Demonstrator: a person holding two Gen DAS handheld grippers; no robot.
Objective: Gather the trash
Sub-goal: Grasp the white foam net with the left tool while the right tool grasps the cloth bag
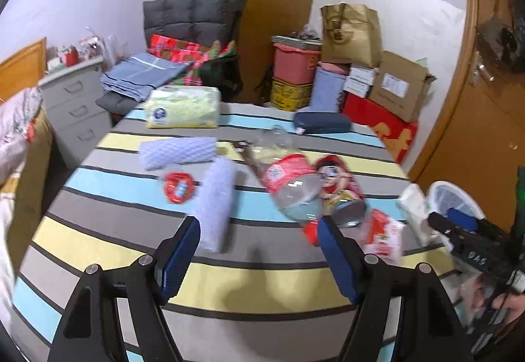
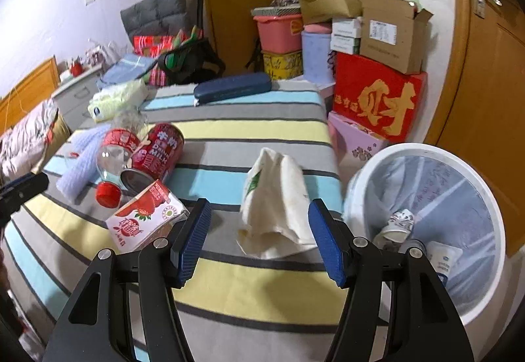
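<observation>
Both tongs open, empty: right tongs aimed at crumpled white paper bag; beside white lined bin; left tongs near clear plastic bottle.

The right tongs stand wide apart at the bottom centre of the frame, nothing between the blue pads. Just above them a crumpled white paper bag lies on the striped worktop. Left of it are a strawberry milk carton, a red can and a clear plastic bottle. At lower right a white trash bin holds some scraps.
</observation>
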